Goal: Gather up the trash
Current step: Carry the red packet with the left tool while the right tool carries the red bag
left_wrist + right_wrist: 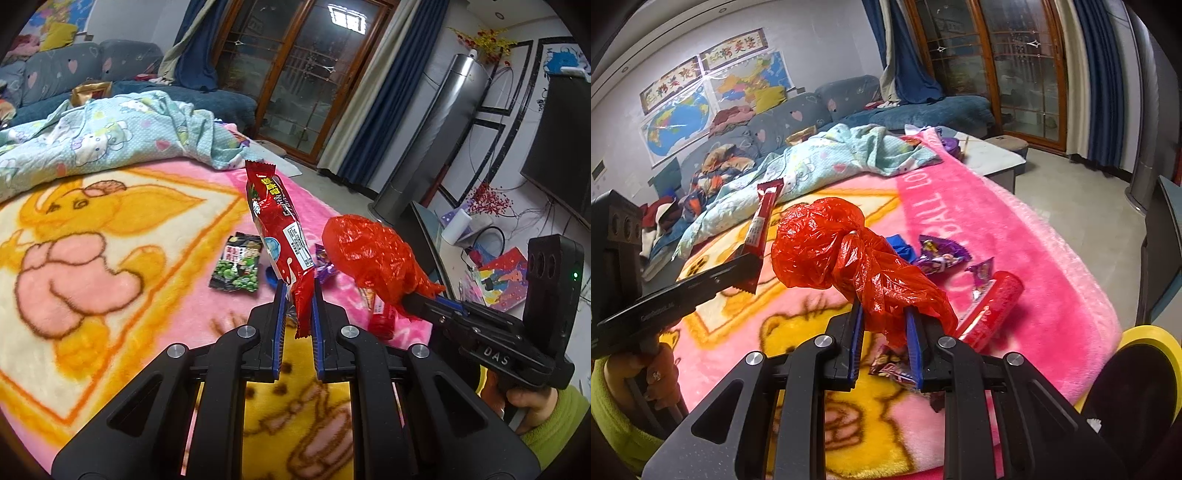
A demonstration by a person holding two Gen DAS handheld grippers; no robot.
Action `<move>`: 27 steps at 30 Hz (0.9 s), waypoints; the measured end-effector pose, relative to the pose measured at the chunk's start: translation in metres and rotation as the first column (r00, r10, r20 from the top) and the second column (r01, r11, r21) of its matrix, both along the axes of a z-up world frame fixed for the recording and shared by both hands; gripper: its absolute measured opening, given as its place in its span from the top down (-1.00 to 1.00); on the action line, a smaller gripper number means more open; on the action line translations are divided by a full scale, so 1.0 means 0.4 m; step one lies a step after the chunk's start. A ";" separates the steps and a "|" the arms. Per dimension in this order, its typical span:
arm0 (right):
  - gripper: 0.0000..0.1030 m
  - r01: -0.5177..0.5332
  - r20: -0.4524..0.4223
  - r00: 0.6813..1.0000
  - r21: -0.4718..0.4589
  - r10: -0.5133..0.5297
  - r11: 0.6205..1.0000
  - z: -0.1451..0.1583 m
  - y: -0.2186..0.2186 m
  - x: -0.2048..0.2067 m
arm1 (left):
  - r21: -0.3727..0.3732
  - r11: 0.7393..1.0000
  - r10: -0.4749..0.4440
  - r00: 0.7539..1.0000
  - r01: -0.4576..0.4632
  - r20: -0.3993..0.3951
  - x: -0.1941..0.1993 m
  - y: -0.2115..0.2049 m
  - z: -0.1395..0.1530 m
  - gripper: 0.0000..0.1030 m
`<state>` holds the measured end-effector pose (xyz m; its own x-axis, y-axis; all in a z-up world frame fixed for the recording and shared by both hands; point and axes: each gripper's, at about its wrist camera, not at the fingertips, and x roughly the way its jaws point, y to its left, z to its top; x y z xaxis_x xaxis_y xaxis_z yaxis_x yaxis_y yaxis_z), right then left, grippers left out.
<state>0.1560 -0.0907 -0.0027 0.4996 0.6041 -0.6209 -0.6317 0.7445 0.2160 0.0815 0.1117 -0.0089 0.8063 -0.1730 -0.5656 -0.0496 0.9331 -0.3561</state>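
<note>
My left gripper (299,291) is shut on the lower end of a long red snack wrapper (277,221), which stands up above the blanket. In the right wrist view the same gripper (746,266) reaches in from the left, the wrapper (764,218) in its tip. A crumpled red plastic bag (827,243) is pinched at its twisted neck by my shut right gripper (884,314); the bag (369,254) hangs at the right of the left wrist view. On the blanket lie a green pea packet (236,267), purple candy wrappers (940,254), a red tube-shaped wrapper (993,306) and a brown wrapper (894,365).
A pink and yellow cartoon blanket (110,229) covers the surface, with a rumpled light-blue quilt (110,136) at its far side and a sofa (812,107) behind. A yellow-rimmed dark round container (1145,332) sits at the lower right. A low stand with clutter (491,266) lines the right.
</note>
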 end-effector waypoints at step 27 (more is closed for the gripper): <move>0.61 0.203 0.066 0.977 -0.002 -0.202 0.979 0.037 -0.199 0.020 | 0.058 0.979 -0.197 0.980 0.195 0.032 0.013 -0.217 0.025 0.85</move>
<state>0.1642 -0.1702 0.0123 0.6510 0.4811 -0.5872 -0.4801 0.8601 0.1724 0.0866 0.0250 0.0013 0.7805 -0.2995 -0.5488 0.1488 0.9415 -0.3023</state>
